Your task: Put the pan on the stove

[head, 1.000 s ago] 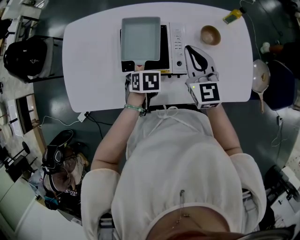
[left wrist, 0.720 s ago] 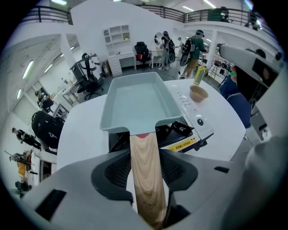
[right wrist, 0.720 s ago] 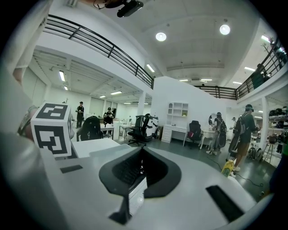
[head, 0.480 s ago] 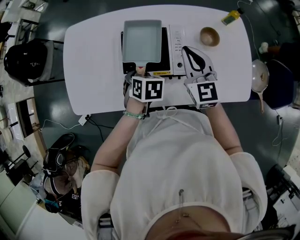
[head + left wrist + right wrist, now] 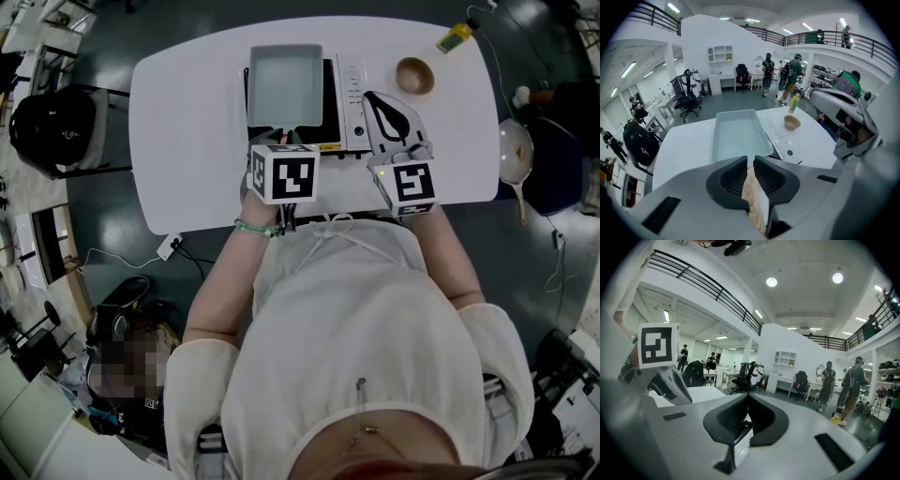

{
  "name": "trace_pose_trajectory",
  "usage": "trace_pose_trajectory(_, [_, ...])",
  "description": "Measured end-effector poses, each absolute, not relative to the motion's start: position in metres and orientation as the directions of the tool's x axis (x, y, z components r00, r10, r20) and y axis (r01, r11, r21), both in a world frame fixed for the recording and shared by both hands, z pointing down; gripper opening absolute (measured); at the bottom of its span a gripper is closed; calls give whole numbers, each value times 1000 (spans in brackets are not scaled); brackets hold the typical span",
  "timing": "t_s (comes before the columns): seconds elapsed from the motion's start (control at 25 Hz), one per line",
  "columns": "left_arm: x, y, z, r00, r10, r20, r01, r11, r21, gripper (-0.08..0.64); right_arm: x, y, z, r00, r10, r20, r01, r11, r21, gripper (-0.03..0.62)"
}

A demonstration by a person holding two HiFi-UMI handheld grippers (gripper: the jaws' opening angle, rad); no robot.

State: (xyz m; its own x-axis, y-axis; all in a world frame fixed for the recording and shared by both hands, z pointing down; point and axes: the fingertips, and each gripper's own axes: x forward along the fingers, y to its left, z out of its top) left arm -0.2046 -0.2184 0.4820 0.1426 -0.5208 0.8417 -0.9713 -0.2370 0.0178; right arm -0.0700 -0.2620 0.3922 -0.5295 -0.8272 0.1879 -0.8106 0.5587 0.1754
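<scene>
Now: white table (image 5: 187, 122) carries induction stove (image 5: 352, 89). Rectangular pan (image 5: 284, 84) sits on stove top. Left gripper (image 5: 750, 166) jaws closing, pads pinching pan's wooden handle (image 5: 752, 197). Right gripper (image 5: 747, 399) jaws pressed together, nothing between them, just beside stove's control panel. Small wooden bowl (image 5: 414, 75) right of stove.

pale grey pan (image 5: 285, 84), white table (image 5: 187, 122), brown bowl (image 5: 414, 75), black stove (image 5: 329, 98) with white panel.
</scene>
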Motion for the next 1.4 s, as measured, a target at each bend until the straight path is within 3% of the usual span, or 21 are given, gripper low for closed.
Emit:
trace_pose_trajectory(0.36, [-219,-233,430,277,-656,702,-957,-255,139,35,-77,-249,368,-529,-838,134,-813,546,202,8])
trace_pose_trajectory(0.6, [-225,-240,387,373,-769,519,-927,-323,189,34,-80,-242,352,-537,-839,86,-810,541,226,8])
trace_pose_trajectory(1.2, [-244,-222,339,487,-867,103,-871,-491,-17,25,-72,-239,339,-549,-836,19,-816,541,202,5])
trace_pose_trajectory(1.4, [-246,-215,328,521,-853,37,-853,-522,-18,25,-72,-240,343,-549,-835,21,-818,543,192,5])
